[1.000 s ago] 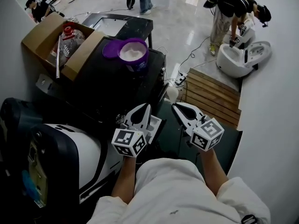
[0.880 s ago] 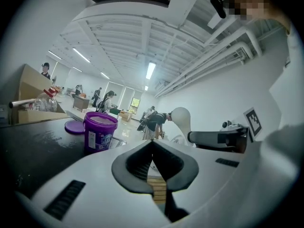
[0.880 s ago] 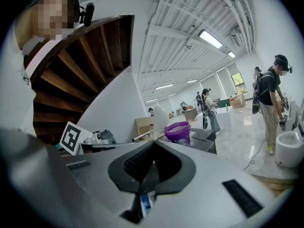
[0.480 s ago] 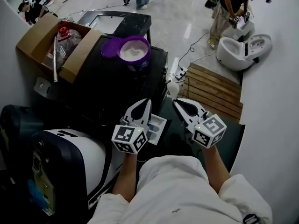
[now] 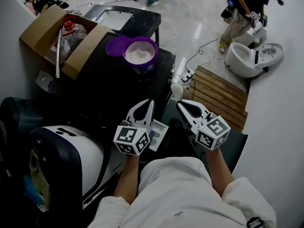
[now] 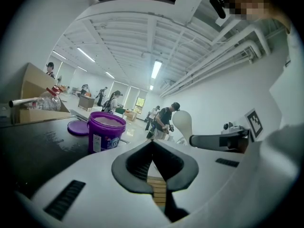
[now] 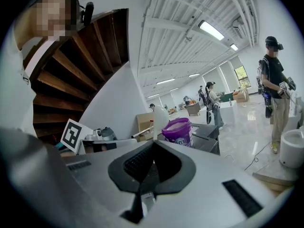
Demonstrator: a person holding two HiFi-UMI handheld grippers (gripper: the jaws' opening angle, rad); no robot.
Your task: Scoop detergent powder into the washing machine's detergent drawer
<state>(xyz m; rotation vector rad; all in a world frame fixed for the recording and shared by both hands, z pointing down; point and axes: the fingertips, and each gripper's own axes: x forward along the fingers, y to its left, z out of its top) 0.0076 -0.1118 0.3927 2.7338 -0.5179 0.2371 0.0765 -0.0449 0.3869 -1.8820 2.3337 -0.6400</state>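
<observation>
An open purple tub of white detergent powder stands on the black washing machine top, with its purple lid beside it. The white detergent drawer sticks out of the machine's front, partly under my left gripper. That gripper is shut and holds nothing. My right gripper is shut on a white scoop, which stands up from its tips. Both grippers hang in front of the machine, well short of the tub.
A cardboard box with a plastic bottle sits on the far left of the machine. A white rounded appliance is at my left. A wooden pallet, floor cables and a white fixture lie to the right. People stand at the back.
My head view has shifted slightly. Both grippers stay shut in about the same place over the drawer, and the scoop remains in the right one.
</observation>
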